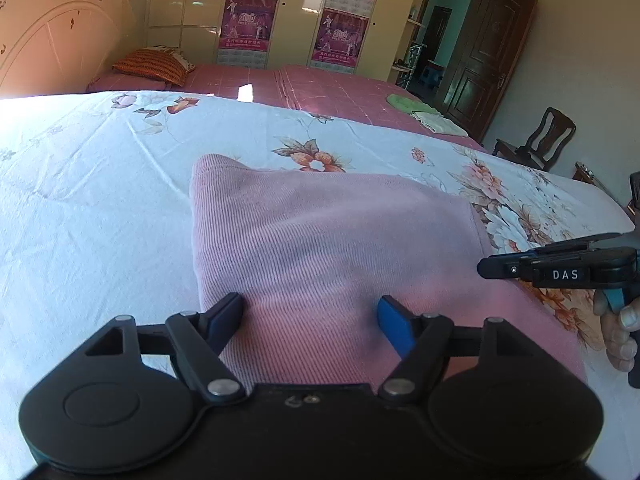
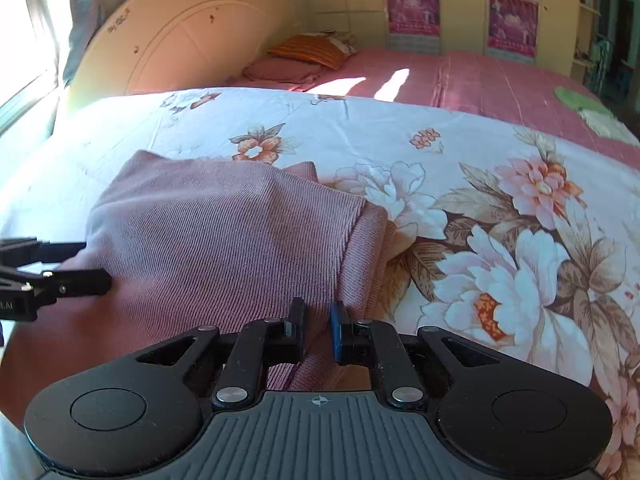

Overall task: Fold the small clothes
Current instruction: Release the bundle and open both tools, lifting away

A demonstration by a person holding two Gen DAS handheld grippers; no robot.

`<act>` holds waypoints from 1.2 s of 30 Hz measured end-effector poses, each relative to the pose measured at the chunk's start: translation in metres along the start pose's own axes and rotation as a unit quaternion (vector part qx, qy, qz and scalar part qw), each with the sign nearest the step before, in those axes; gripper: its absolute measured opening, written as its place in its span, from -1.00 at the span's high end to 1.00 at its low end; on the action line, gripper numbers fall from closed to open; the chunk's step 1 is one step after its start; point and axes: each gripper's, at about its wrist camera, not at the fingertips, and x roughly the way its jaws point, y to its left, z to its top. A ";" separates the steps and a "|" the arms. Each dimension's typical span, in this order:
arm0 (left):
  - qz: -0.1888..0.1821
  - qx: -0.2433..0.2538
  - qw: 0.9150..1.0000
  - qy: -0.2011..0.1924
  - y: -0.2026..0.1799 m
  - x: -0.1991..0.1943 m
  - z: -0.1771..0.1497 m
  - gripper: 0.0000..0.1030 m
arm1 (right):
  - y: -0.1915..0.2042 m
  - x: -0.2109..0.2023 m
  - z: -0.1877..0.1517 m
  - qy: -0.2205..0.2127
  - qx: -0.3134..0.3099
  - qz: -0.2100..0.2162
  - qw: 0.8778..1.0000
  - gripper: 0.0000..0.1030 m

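Grippers sit nearest in both views, low over the near edge of the pink ribbed garment [image 1: 320, 240], which lies on the floral sheet [image 1: 100, 200] of the bed. The left gripper [image 1: 310, 320] has its jaws spread wide, one finger at the garment's left edge and the other over the cloth, nothing pinched between them; that stance suits taking or letting go of the near left corner. The right gripper [image 2: 318, 328] has its jaws drawn nearly together over the garment's right side, with cloth running up between them. It looks like a pinch on a fold there, though the pads are too close to the lens to be sure they press. From the left wrist view a hand [image 1: 620, 332] shows at the right edge, holding that right gripper.

Farther out, the garment lies already doubled, with a thick rolled edge on its right side, so the fold seems part done. Beyond it the sheet gives way to a pink bedspread [image 2: 480, 76] carrying a striped cushion [image 2: 312, 50] and, far right, small green and pale cloths [image 1: 420, 114], perhaps set aside there as finished or waiting pieces.
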 end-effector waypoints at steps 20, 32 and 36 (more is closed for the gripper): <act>0.066 -0.065 0.996 -0.009 -0.006 -0.080 -0.097 -0.42 | 0.035 -0.073 -0.079 0.019 -0.083 -0.022 0.996 0.80; 0.161 -0.068 0.985 0.010 -0.027 -0.083 -0.102 -1.00 | 0.021 -0.074 -0.085 0.026 -0.005 -0.011 1.000 0.18; 0.189 -0.071 0.979 0.012 -0.044 -0.100 -0.105 -0.99 | 0.028 -0.091 -0.105 0.001 0.000 -0.058 0.998 -1.00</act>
